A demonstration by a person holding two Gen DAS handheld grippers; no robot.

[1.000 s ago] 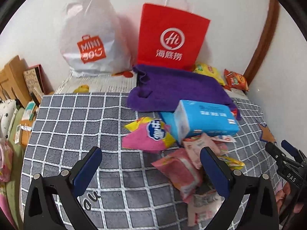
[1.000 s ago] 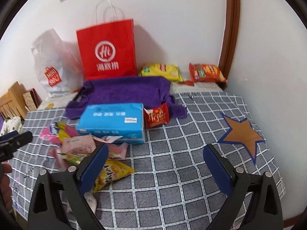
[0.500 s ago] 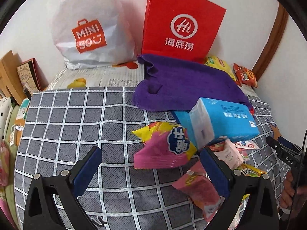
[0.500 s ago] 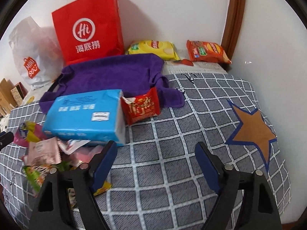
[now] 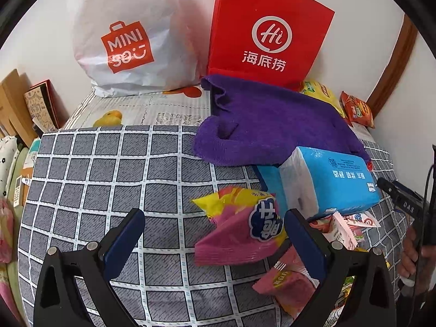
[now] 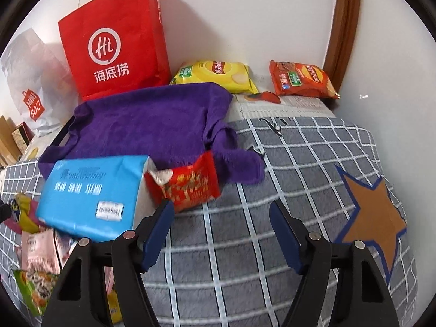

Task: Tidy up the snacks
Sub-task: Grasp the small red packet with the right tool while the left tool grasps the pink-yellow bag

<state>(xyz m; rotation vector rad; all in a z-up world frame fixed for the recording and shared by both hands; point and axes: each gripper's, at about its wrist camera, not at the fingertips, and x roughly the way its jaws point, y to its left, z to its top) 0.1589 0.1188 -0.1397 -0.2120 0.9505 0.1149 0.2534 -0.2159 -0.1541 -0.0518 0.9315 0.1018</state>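
Observation:
My left gripper (image 5: 214, 226) is open and empty, low over the grey checked blanket (image 5: 109, 179). A pink and yellow snack bag (image 5: 239, 231) lies between its fingers, toward the right one. More pink snack packets (image 5: 288, 280) lie to its right beside a blue tissue pack (image 5: 332, 179). My right gripper (image 6: 220, 220) is open and empty, just in front of a small red snack packet (image 6: 190, 185) that leans on the blue tissue pack (image 6: 90, 193). A yellow chip bag (image 6: 215, 75) and an orange chip bag (image 6: 299, 79) lie by the wall.
A purple cloth bag (image 5: 267, 125) lies flat behind the pile. A red paper bag (image 5: 269, 30) and a white plastic bag (image 5: 128, 35) stand against the wall. A star patch (image 6: 373, 218) marks the blanket at right. Boxes (image 5: 16, 103) stand at far left.
Both grippers have moved forward and lower toward the snack pile. The pink and yellow bag now sits between the left fingers; the red packet is close before the right gripper, whose jaws have narrowed somewhat.

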